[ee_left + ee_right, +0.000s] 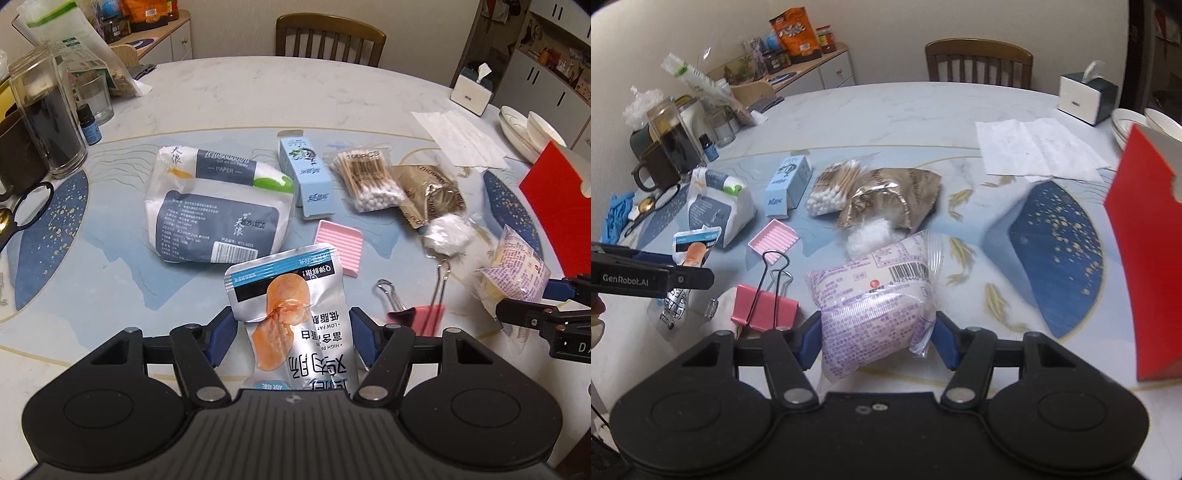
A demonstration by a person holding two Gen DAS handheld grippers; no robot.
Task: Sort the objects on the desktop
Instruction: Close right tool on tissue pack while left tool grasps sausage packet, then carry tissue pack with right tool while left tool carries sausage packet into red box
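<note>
Tabletop: still strewn with unsorted goods; the red box stands at its right edge.
Purple bag: pinched by the fingers of my right gripper, half closed, beside the pink clip.
Snack pouch: clamped in my left gripper, half closed, lifted off the tabletop.
Step, by my judgement: both picks made. Next: carry each to its group and release it there.

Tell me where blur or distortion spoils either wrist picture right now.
Left wrist view: the purple-printed bag and pink binder clip at right are motion-smeared; the silver snack pouch is sharp. Right wrist view: mostly sharp, fisheye bends the table edge.
</note>
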